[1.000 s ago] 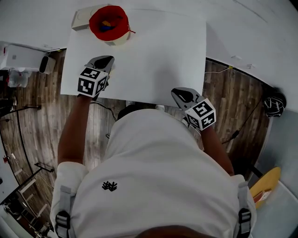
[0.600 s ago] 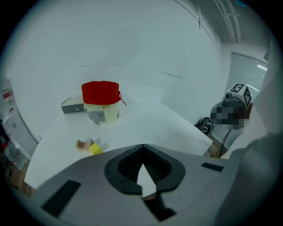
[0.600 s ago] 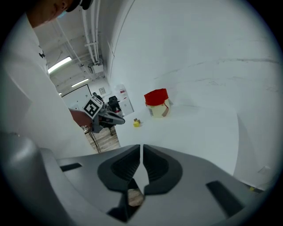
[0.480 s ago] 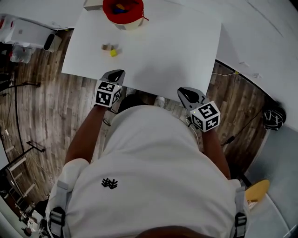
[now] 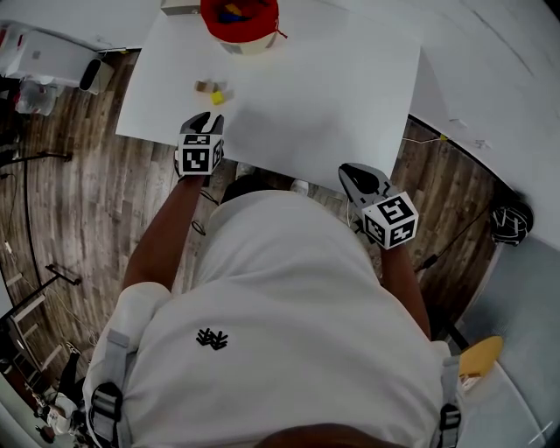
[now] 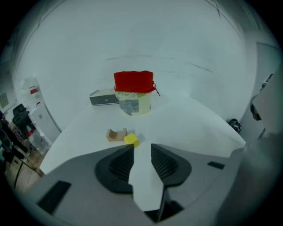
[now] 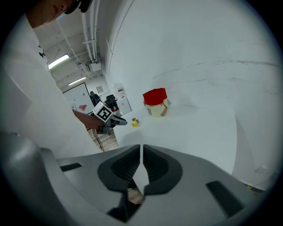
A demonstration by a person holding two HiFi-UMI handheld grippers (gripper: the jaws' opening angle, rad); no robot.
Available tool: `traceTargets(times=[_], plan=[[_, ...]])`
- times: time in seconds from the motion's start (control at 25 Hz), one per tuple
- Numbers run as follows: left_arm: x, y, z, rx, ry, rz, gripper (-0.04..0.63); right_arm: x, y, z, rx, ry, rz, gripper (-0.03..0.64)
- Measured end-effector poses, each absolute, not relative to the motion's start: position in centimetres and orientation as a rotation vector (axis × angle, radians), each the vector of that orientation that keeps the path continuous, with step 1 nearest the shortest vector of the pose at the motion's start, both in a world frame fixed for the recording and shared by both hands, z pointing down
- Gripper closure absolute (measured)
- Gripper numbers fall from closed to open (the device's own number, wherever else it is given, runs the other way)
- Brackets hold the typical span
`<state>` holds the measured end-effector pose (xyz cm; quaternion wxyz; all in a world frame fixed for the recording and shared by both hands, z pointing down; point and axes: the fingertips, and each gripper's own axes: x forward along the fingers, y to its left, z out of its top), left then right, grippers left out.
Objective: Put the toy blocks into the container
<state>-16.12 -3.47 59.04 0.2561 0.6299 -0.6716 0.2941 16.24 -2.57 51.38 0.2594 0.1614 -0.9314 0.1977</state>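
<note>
A yellow cube [image 5: 216, 98] and a wooden arch block [image 5: 204, 87] lie side by side on the white table [image 5: 332, 96], left of centre. The red-lined container [image 5: 239, 19] stands at the far edge with coloured blocks inside. My left gripper [image 5: 210, 118] hovers just short of the two blocks. In the left gripper view the yellow cube [image 6: 131, 140] and the arch block [image 6: 116, 134] lie just beyond the left gripper [image 6: 141, 148]; its jaws have just been opening, with nothing between them. My right gripper [image 5: 350, 172] is shut and empty, off the table's near edge.
A grey box [image 6: 104, 98] sits behind the container [image 6: 134, 90] at the far left. The table's near edge runs just under both grippers, with wooden floor [image 5: 79, 192] below. A white appliance [image 5: 44, 61] stands on the floor at the left.
My left gripper has come down toward the table's near left part and its jaws have parted. The two blocks now show just beyond it. The right gripper has stayed put.
</note>
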Motion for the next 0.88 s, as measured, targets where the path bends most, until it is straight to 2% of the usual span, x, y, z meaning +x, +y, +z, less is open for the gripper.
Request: traceTargets(times=[0.48,0.72,0.88], plan=[[-19.1,-7.8,62.7,1.497,-1.932,0.719,0.385,15.7,-4.1,50.4,0.496,-2.47,0.528,0.594],[-19.7,-8.5,63.7,1.427,-1.957,0.707,0.39,16.1,-4.7,50.0,0.512,-2.44,0.515,0.594],[-19.8,-8.5,64.1,1.428,-1.942,0.705,0.437,16.1,-5.1,49.8,0.524,-2.425,0.511,0.595]])
